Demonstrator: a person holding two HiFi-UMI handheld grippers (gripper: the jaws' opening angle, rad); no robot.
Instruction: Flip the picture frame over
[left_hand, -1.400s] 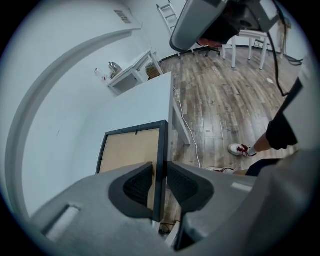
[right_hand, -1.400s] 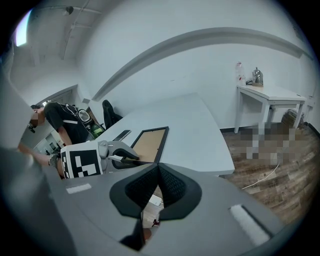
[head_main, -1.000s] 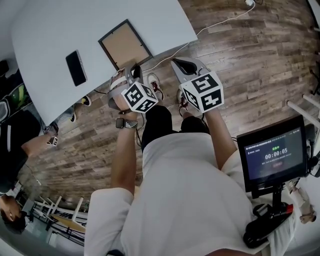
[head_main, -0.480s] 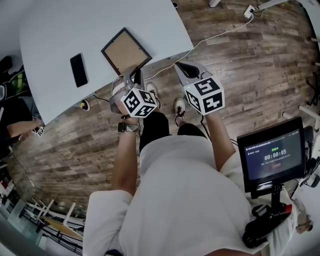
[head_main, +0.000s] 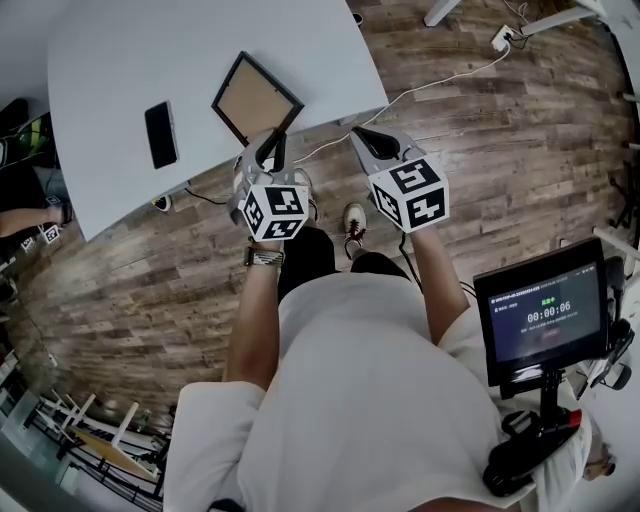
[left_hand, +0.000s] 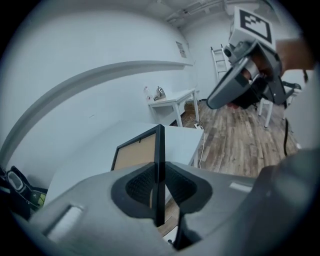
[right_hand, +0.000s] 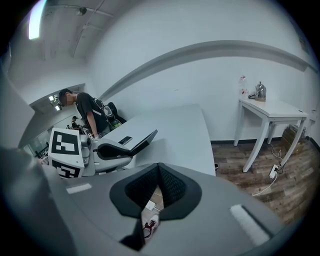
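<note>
The picture frame (head_main: 257, 98), black-edged with its brown backing up, lies near the front edge of the white table (head_main: 110, 50). My left gripper (head_main: 269, 145) is shut on the frame's near edge. Its jaws have just been closing, and in the left gripper view (left_hand: 159, 172) the edge stands thin and upright between the pads, with the backing (left_hand: 132, 152) to their left. From the right gripper view the frame (right_hand: 141, 141) tilts up off the table at the held end. My right gripper (head_main: 364, 134) hangs shut and empty over the floor, just right of the table's corner (right_hand: 159, 169).
A black phone (head_main: 160, 133) lies on the table left of the frame. A white cable (head_main: 420, 85) runs across the wooden floor. A screen on a stand (head_main: 545, 315) is at the right. A person (right_hand: 89, 117) stands beyond the table; a small white table (right_hand: 272, 111) is by the wall.
My left gripper has risen and rolled, and the frame's near edge has come up with it. The right gripper has stayed where it was.
</note>
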